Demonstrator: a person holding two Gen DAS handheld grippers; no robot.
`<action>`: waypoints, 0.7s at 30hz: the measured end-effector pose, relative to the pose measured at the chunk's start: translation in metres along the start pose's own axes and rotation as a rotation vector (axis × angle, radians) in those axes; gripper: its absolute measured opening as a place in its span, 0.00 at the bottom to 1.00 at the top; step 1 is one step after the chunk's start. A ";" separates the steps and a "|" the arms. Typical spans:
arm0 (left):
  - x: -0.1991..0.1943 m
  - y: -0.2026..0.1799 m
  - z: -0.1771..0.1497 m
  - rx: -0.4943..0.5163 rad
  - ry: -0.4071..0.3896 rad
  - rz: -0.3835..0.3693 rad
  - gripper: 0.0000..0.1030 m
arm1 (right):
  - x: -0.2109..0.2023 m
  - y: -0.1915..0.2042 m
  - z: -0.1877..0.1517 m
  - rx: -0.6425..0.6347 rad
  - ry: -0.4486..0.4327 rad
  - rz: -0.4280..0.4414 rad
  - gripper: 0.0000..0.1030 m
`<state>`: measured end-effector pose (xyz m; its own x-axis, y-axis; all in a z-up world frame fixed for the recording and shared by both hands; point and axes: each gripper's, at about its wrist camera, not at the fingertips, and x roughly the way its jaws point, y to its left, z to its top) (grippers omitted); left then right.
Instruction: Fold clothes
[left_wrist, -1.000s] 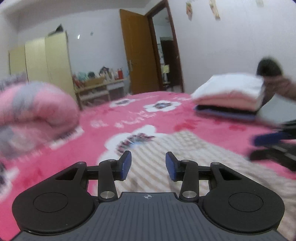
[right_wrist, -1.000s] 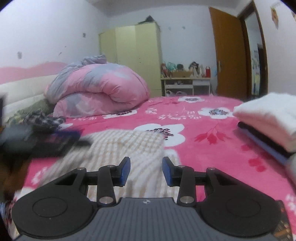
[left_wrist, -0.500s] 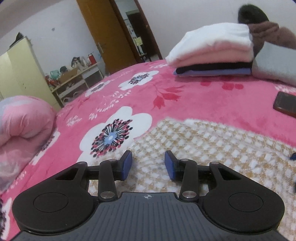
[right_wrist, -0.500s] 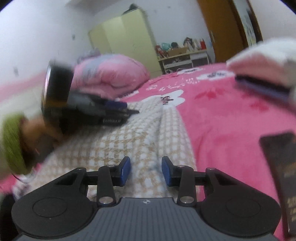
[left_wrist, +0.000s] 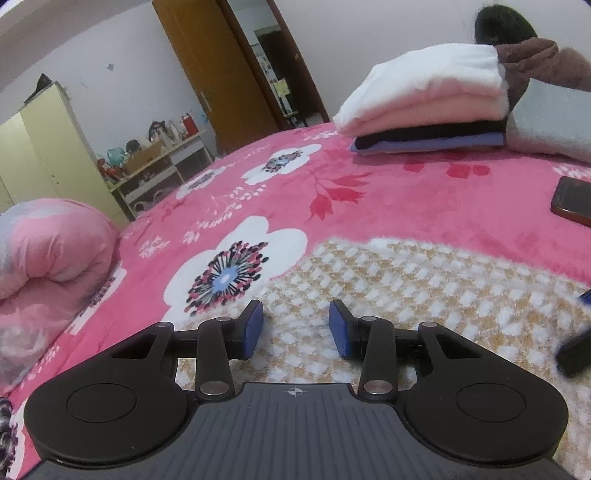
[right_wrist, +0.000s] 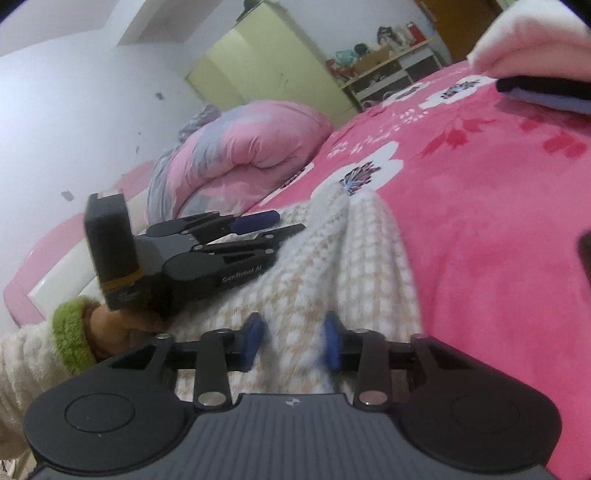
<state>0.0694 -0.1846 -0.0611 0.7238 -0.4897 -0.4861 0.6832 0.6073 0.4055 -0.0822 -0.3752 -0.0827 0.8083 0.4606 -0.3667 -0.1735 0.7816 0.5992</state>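
A fluffy cream-and-tan checked garment (left_wrist: 424, 291) lies spread on the pink flowered bed cover (left_wrist: 388, 206). My left gripper (left_wrist: 295, 325) hovers low over its left edge, open, with nothing between the blue pads. In the right wrist view the same garment (right_wrist: 332, 266) runs away from the camera with a raised fold along its middle. My right gripper (right_wrist: 291, 341) is open just above its near end. The left gripper (right_wrist: 258, 225) shows there from the side, open, held by a hand (right_wrist: 110, 328) in a green-cuffed sleeve.
A stack of folded clothes (left_wrist: 428, 103) sits at the far right of the bed, a grey folded piece (left_wrist: 550, 125) beside it. A dark phone (left_wrist: 574, 201) lies right of the garment. A rolled pink quilt (left_wrist: 48, 251) lies at left. A wardrobe and a cluttered shelf stand behind.
Both grippers have dropped lower and closer to the checked garment and tilted. The right wrist view has swung left, so the left gripper and the hand now show sharply. Both stayed open.
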 end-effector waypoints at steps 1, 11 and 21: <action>-0.003 -0.001 0.002 0.007 -0.007 0.007 0.40 | -0.005 0.001 -0.001 0.006 -0.018 0.001 0.21; -0.001 -0.046 0.019 0.216 -0.027 0.024 0.36 | -0.030 -0.029 -0.024 0.088 -0.110 -0.044 0.19; 0.007 -0.047 0.018 0.207 -0.006 -0.008 0.36 | -0.086 -0.004 -0.024 -0.027 -0.259 -0.135 0.22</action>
<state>0.0441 -0.2276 -0.0694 0.7183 -0.4984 -0.4854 0.6939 0.4623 0.5521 -0.1647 -0.4079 -0.0712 0.9412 0.2317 -0.2458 -0.0670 0.8412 0.5365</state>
